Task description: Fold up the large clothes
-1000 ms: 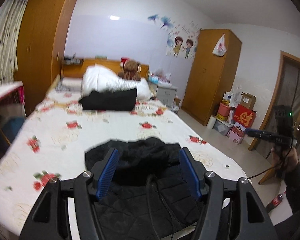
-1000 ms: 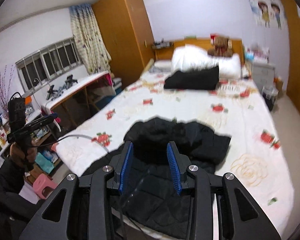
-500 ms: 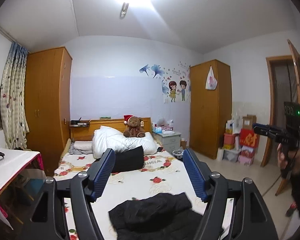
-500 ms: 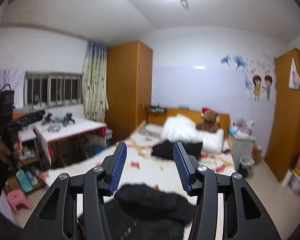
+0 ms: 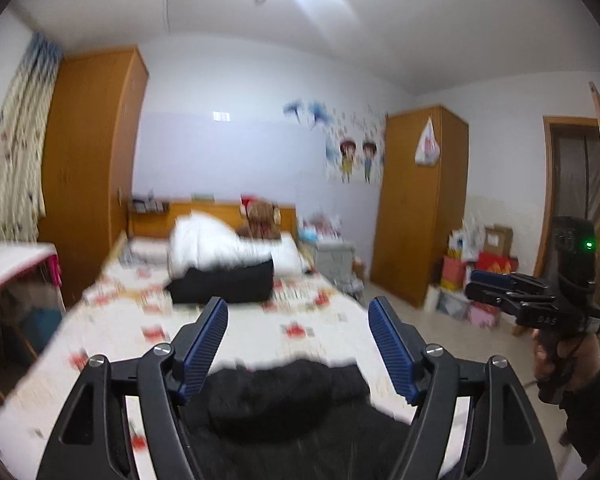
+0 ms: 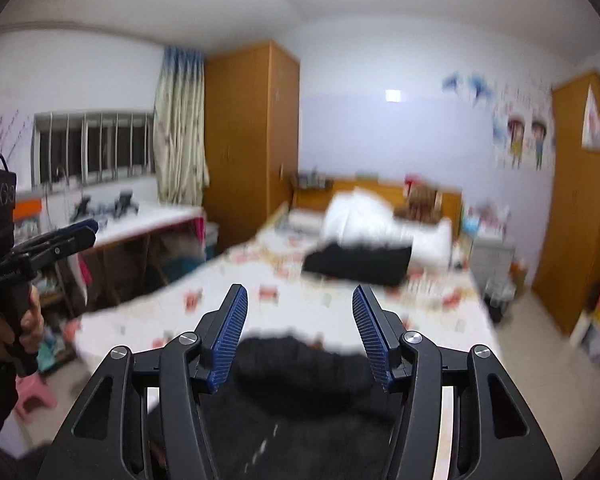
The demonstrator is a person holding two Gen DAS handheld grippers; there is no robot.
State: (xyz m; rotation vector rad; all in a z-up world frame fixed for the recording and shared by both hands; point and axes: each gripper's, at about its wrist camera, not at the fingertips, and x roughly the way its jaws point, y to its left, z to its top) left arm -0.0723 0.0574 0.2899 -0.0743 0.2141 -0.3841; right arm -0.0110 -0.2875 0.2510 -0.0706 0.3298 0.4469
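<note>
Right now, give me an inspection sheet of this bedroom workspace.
Surface: bed with a rose-print sheet.
Job's things: black jacket crumpled at the near edge; folded black garment farther up.
Clutter: white duvet, teddy bear.
Grippers: left gripper open, empty; right gripper open, empty; both above the jacket.
Cables: nothing seen.
Surroundings: wardrobe, desk, curtain; the pictures are blurred.

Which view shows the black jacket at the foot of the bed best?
The left wrist view: the jacket shows its collar and quilted body, though blurred. In the right wrist view the jacket is blurrier and more hidden behind the gripper frame.
</note>
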